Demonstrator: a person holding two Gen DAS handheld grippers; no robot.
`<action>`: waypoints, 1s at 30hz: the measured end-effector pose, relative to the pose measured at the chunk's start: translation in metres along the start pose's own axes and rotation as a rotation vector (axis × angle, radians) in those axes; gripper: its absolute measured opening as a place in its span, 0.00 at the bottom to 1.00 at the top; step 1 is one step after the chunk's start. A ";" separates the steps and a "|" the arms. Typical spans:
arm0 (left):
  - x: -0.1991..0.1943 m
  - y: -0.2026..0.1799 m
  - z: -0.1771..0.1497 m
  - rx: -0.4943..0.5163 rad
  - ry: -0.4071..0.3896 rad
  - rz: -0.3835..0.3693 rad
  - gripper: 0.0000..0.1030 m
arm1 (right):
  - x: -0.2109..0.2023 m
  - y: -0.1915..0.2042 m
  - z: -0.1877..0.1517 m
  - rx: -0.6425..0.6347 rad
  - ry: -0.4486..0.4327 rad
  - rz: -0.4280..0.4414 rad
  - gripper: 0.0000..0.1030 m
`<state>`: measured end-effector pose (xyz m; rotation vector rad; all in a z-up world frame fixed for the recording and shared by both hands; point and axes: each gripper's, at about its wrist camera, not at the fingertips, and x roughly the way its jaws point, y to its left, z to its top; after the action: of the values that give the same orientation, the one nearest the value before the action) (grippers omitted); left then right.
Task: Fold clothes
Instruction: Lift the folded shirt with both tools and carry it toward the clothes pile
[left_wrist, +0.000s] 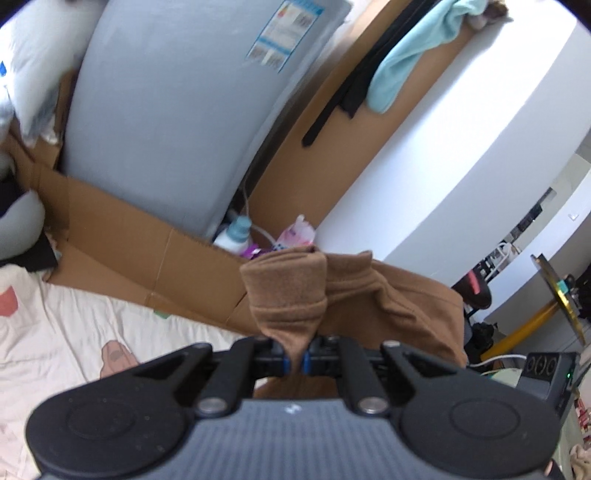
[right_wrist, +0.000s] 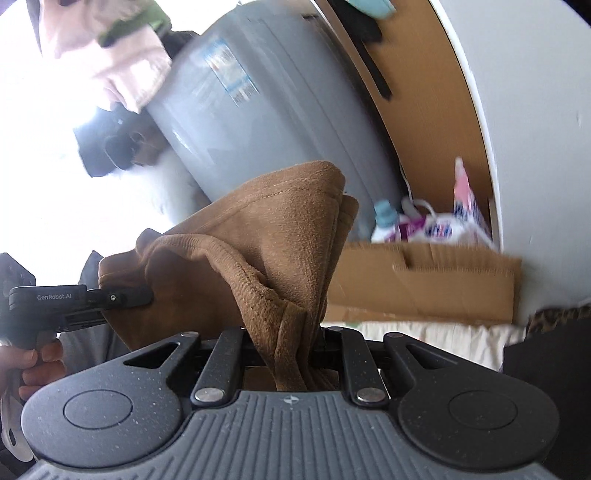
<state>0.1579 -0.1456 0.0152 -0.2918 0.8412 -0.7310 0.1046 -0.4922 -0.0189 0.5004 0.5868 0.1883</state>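
Note:
A brown knit garment (left_wrist: 291, 291) hangs in the air between both grippers. In the left wrist view my left gripper (left_wrist: 296, 360) is shut on a bunched edge of it, blue pads pinching the cloth, and the rest drapes off to the right. In the right wrist view my right gripper (right_wrist: 291, 350) is shut on a thick fold of the same brown garment (right_wrist: 266, 236), which rises above the jaws. At the left of that view the left gripper (right_wrist: 122, 295) clamps the cloth's other end, with a hand (right_wrist: 37, 365) on its handle.
A grey upright appliance (left_wrist: 166, 110) and flattened cardboard (left_wrist: 147, 258) stand behind the bed's pale printed sheet (left_wrist: 55, 332). Detergent bottles (right_wrist: 384, 221) and bags sit in the corner. A turquoise cloth (left_wrist: 406, 55) and black strap hang on a brown door. Electronics (left_wrist: 546, 373) lie at right.

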 end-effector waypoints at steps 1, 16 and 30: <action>-0.007 -0.007 0.002 0.002 -0.008 0.000 0.07 | -0.009 0.005 0.007 -0.011 -0.004 0.002 0.13; -0.072 -0.076 0.006 0.015 -0.049 -0.025 0.07 | -0.116 0.050 0.044 -0.060 -0.033 0.020 0.13; -0.059 -0.118 -0.012 0.073 -0.001 -0.138 0.07 | -0.187 0.045 0.038 -0.071 -0.072 -0.094 0.13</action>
<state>0.0675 -0.1895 0.1009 -0.2873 0.7969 -0.8880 -0.0283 -0.5256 0.1212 0.4086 0.5302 0.1007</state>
